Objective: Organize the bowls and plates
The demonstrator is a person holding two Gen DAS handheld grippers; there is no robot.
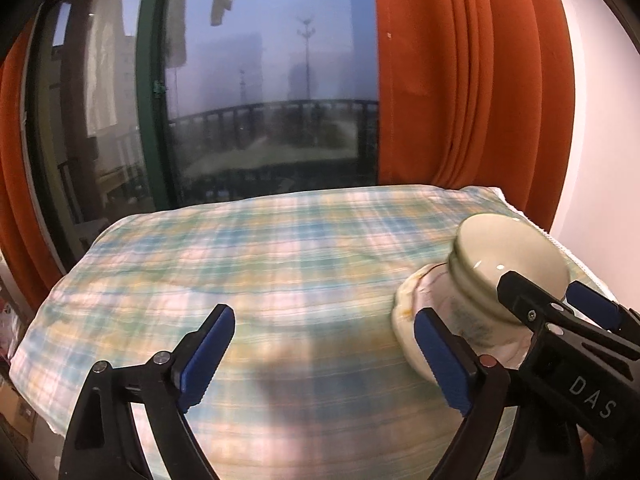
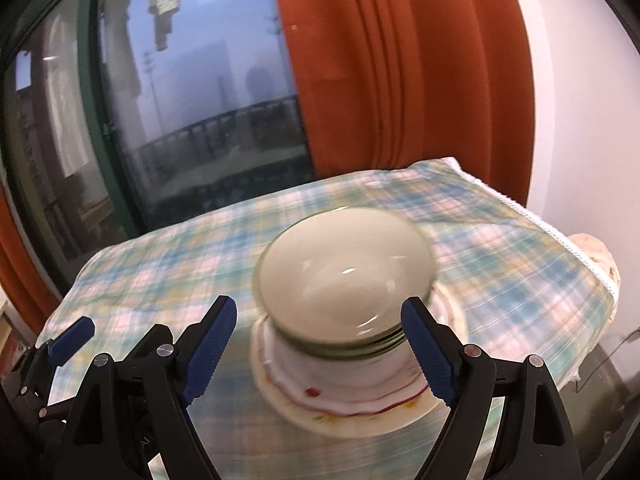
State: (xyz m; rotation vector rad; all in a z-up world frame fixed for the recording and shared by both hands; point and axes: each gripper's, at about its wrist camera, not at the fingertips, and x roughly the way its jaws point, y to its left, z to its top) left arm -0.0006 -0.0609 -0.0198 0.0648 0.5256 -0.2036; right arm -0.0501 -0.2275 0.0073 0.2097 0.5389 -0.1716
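Bowls sit stacked upside down on plates; both grippers' fingers spread, empty. Right gripper should straddle the rim squarely, then close gently; left gripper idle.

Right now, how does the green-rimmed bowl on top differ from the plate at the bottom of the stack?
The green-rimmed bowl is deep and plain cream inside, with green lines at its edge; the plate is shallow, with a wavy red-lined rim and small coloured spots. The bowl sits on top, the plate on the checked cloth. Both are pale glazed ceramic.
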